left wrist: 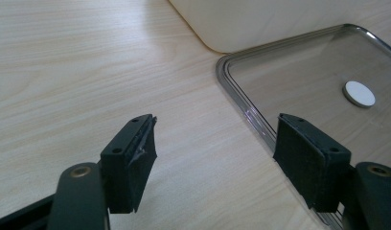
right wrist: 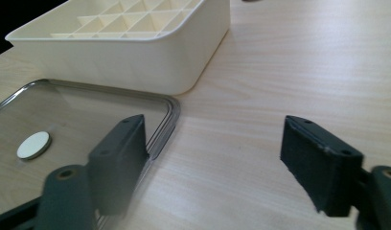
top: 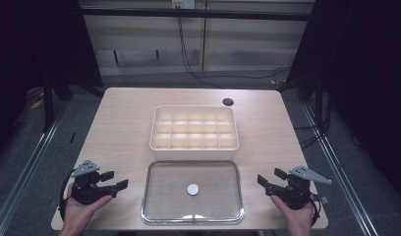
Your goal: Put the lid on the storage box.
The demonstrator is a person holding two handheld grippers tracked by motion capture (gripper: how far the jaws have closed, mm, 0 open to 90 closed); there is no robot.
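A cream box divided into several compartments sits at the table's middle; its wall shows in the left gripper view and its grid in the right gripper view. In front of it lies a flat clear glass lid with a metal rim and a small white round disc at its centre. My left gripper rests open left of the lid, nothing between its jaws. My right gripper stands open right of the lid, also holding nothing.
The light wooden table has a dark round hole behind the box at the right. A person's hands hold both grippers near the front edge. Cables trail over the floor beyond the table.
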